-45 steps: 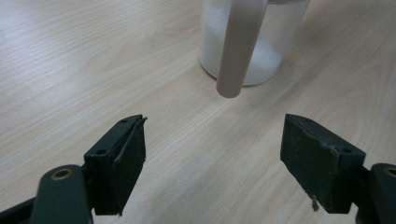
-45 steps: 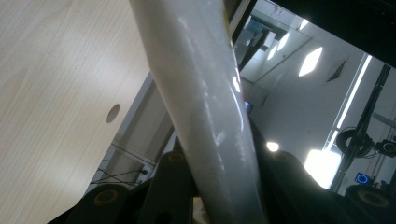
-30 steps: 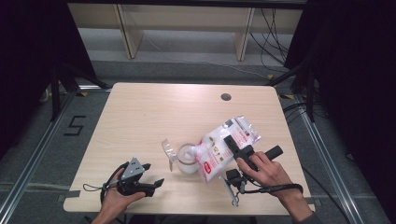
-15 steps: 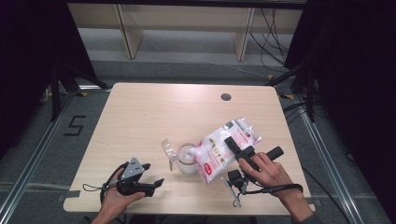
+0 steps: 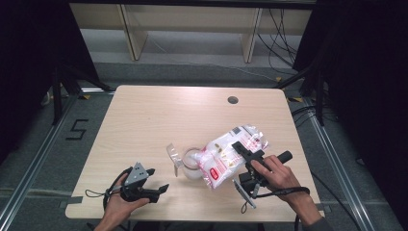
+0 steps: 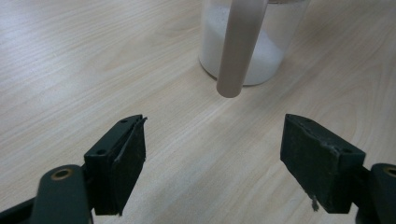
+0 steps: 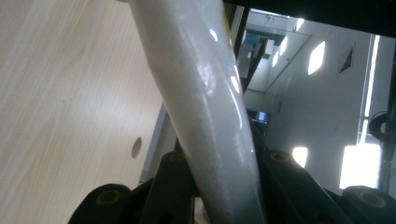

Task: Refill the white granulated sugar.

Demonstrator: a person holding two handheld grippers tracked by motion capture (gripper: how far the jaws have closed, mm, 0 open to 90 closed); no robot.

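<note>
Left claw: the left claw (image 5: 161, 190) rested low at the near-left edge of the tabletop (image 5: 159, 125), held in the person's left hand (image 5: 120, 204); jaws spread wide with nothing between them, bare wood showing in the gap in the left gripper view (image 6: 212, 154).
Right claw: the right claw (image 5: 248, 154) sat near the front-right of the tabletop in the person's right hand (image 5: 279, 175); jaws clamped on the bag, which the right gripper view showed as a glossy white fold (image 7: 205, 102) pinched between them.
Bag: a clear plastic bag (image 5: 226, 154) of white powder with red print, lifted and tilted down to the left, its lower corner over the jar's mouth.
Jar: a clear glass jar (image 5: 192, 163) stood upright near the middle-front of the tabletop, partly filled with white powder; in the left gripper view (image 6: 275, 51) it stood just beyond the open jaws.
Jar lid part: a pale hinged piece (image 5: 174, 156) stuck out at the jar's left side; whether it touched the tabletop, cannot tell.
Far edge: a round cable hole (image 5: 233, 100) lay in the tabletop well beyond the bag.
</note>
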